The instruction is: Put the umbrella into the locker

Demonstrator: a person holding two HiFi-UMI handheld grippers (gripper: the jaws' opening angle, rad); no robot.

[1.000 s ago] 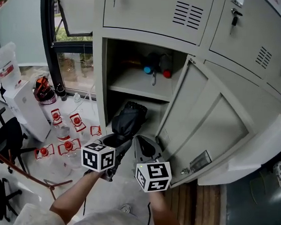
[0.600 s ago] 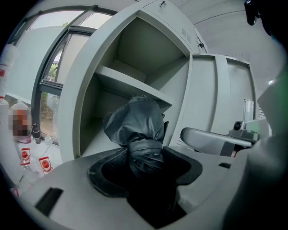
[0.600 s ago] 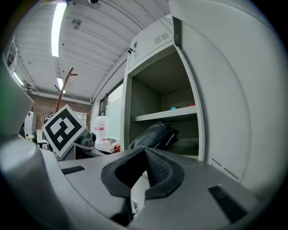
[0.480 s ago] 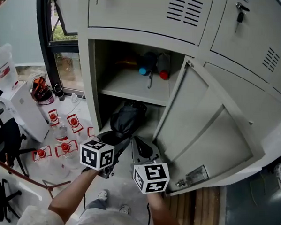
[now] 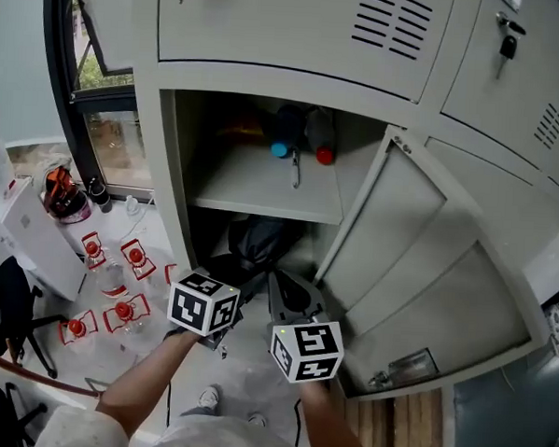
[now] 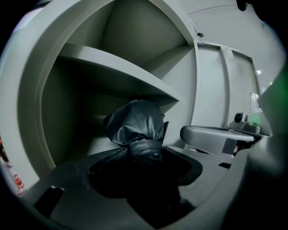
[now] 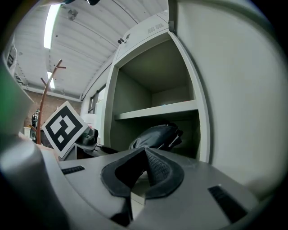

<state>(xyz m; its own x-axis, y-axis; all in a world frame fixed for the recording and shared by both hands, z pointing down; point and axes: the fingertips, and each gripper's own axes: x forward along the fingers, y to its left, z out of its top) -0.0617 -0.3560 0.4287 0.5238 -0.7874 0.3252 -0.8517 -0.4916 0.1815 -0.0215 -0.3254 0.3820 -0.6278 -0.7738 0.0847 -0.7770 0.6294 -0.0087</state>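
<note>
**A:** The left claw point(image 6: 145, 167) was clamped round the black umbrella point(image 6: 135, 127), just behind its strapped waist. Its jaws stood wide because the bundle is fat.

**B:** And the right claw point(image 7: 143, 173)?

**A:** Pressed together with nothing in it, riding just beside the left one. A spare, I'd judge, ready to steady or nudge.

**B:** Where was the umbrella?

**A:** Its head end poked into the lower compartment of the locker point(image 5: 166, 175), under the shelf point(image 5: 263, 187). The tail sat in the claw, outside the opening. It was held nose-first and tipped slightly down, likely so it could slide in beneath that shelf.

**B:** Anything else in there?

**A:** The upper compartment held dark items, among them a blue-tipped thing point(image 5: 281, 150) and a red-tipped thing point(image 5: 325, 156). I couldn't tell what they were. The lower compartment showed only the umbrella. The door point(image 5: 417, 272) hung wide open to the right, apart from both claws.
</note>
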